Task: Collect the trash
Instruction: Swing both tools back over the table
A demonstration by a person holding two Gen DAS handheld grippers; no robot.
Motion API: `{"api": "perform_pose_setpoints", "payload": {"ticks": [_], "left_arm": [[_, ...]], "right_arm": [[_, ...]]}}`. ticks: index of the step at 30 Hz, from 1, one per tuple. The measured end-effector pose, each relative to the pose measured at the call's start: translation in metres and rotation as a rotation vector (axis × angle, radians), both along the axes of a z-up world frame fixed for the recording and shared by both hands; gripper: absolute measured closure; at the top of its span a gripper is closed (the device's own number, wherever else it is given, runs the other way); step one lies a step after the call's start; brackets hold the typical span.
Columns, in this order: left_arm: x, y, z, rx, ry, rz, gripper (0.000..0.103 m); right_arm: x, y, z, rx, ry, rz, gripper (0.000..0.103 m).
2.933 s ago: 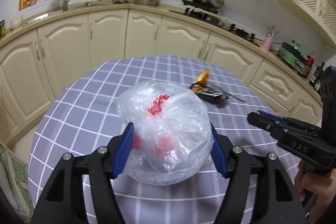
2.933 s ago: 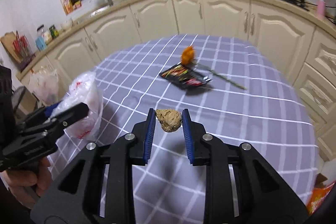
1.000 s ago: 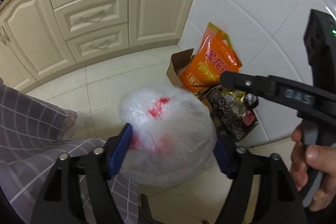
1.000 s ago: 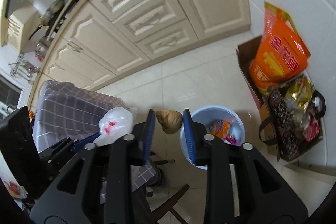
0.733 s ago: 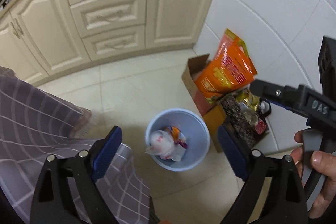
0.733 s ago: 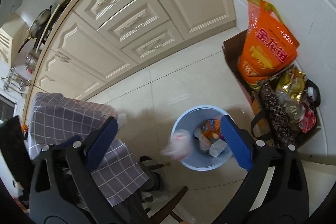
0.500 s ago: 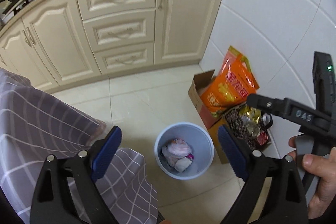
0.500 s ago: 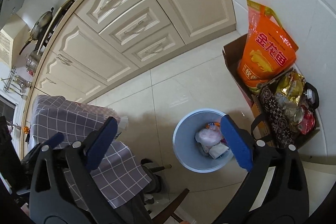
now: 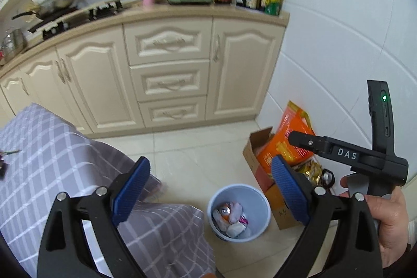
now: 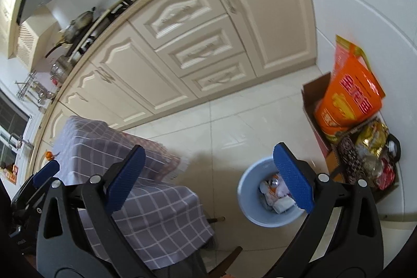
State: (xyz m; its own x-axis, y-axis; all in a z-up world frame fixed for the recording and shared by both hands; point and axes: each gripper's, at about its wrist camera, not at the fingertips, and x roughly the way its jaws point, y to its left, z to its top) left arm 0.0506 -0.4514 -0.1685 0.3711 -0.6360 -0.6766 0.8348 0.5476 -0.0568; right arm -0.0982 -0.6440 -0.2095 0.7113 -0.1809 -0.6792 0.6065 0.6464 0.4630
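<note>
I had both grippers over the floor beside the bench (image 9: pixel 39 155), and both were empty; the left gripper (image 9: pixel 211 189) stood with its jaws spread wide and nothing between the blue pads, and the right gripper (image 10: pixel 211 176) was the same, wide apart with only floor and bin showing in the gap. The trash (image 9: pixel 230 219) lay in the pale blue bin (image 9: pixel 263 205) on the tiled floor, a heap of white and orange scraps, just beside the cardboard box (image 9: pixel 256 145) with the orange bag (image 10: pixel 349 98); so I judged the drop into the bin done and the step in hand to be the return for more. On the bench's checked cloth I could make out a small orange scrap (image 10: pixel 48 154) at the far edge, and something dark at the left border that I could not identify; the next move, as I read it, called for swinging both grippers round to the bench top, jaws kept wide, and lining one up on that remaining litter.
</note>
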Motion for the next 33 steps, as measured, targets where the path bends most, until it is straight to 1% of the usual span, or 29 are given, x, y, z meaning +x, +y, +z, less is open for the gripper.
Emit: {"api": "perform_pose_setpoints", "payload": {"ticks": [3, 10, 14, 18, 27, 33], "left_arm": [[0.005, 0.020, 0.014, -0.020, -0.042, 0.034, 0.011], [0.030, 0.079, 0.049, -0.070, -0.118, 0.144, 0.009], [0.049, 0.117, 0.061, -0.094, -0.145, 0.216, 0.009], [0.065, 0.153, 0.068, -0.103, -0.175, 0.278, 0.009], [0.096, 0.230, 0.078, -0.137, -0.194, 0.420, 0.009], [0.113, 0.267, 0.080, -0.129, -0.216, 0.494, 0.009]], "right_arm": [[0.018, 0.018, 0.019, -0.027, -0.027, 0.050, 0.006], [0.068, 0.064, 0.062, -0.096, -0.081, 0.171, 0.006], [0.096, 0.093, 0.083, -0.130, -0.106, 0.240, 0.006], [0.122, 0.127, 0.103, -0.161, -0.135, 0.310, 0.006], [0.165, 0.190, 0.124, -0.205, -0.161, 0.431, 0.006], [0.192, 0.232, 0.131, -0.231, -0.171, 0.513, 0.006]]}}
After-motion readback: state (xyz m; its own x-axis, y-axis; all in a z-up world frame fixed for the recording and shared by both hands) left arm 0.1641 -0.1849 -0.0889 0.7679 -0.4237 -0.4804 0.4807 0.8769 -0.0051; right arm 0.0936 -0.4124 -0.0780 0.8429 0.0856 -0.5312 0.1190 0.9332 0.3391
